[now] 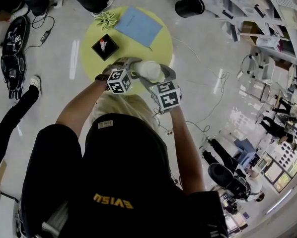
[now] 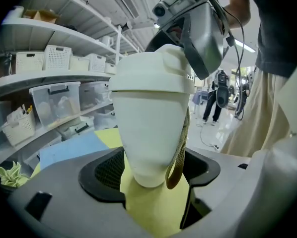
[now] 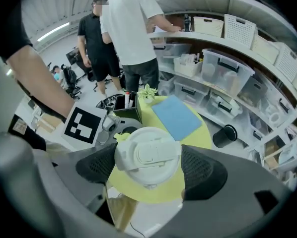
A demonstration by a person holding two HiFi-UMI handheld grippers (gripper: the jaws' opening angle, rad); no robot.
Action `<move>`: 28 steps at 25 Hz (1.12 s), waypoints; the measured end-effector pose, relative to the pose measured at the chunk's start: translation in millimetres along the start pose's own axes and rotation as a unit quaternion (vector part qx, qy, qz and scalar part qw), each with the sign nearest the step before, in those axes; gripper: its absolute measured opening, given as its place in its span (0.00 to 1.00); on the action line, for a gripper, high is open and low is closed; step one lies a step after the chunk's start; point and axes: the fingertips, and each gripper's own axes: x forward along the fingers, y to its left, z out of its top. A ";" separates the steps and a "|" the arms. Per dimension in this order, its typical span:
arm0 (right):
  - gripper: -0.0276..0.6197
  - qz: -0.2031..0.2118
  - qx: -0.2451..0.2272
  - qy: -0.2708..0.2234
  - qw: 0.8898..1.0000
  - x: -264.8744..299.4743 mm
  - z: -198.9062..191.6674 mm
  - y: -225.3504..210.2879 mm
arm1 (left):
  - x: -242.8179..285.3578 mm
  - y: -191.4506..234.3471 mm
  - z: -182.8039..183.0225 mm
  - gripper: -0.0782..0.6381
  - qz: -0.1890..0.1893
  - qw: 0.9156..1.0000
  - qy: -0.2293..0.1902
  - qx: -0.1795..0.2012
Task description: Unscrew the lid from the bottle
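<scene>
Bottle [image 2: 148,133] sits upright in the air above the round yellow table [image 1: 158,48], caught between my two grippers. It is matte white and narrows to a rounded bottom, with a tan strap [image 2: 178,157] looping down one side. Its lid [image 3: 147,155] is white too, with a raised flip piece on top, and it is seated on the bottle. My left gripper [image 2: 153,171] has its jaws pinching the bottle's lower end. My right gripper [image 3: 148,168] reaches down from above, jaws pinching the lid's rim. A blue sheet [image 1: 137,26] and a black box [image 1: 105,46] lie on the table.
</scene>
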 end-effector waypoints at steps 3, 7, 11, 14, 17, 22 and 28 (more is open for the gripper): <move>0.68 0.023 -0.050 0.016 0.998 -0.5 1.7 3.8 | 0.2 -0.5 -0.4 0.60 -0.001 1.000 0.002 0.003; 0.68 0.049 -0.111 0.027 0.992 -1.2 0.7 6.3 | 0.5 -1.4 -1.4 0.60 -0.003 1.000 0.006 0.007; 0.68 0.068 -0.149 0.025 0.986 -1.5 0.2 7.3 | 0.7 -1.2 -1.7 0.60 -0.004 1.000 0.007 0.006; 0.68 0.074 -0.166 0.018 0.983 -1.1 0.3 6.2 | 0.6 -1.3 -1.4 0.60 -0.004 1.000 0.009 0.006; 0.68 0.078 -0.182 0.014 0.980 -1.5 0.8 6.0 | 0.5 -1.7 -1.9 0.60 -0.005 1.000 0.010 0.006; 0.68 0.089 -0.207 0.015 0.974 -4.1 3.3 8.3 | 0.3 -2.1 -3.5 0.60 -0.013 1.000 0.015 0.008; 0.73 0.051 -0.160 -0.017 0.986 -0.9 0.3 5.8 | -5.8 -6.0 -9.9 0.61 -0.033 0.999 0.033 -0.010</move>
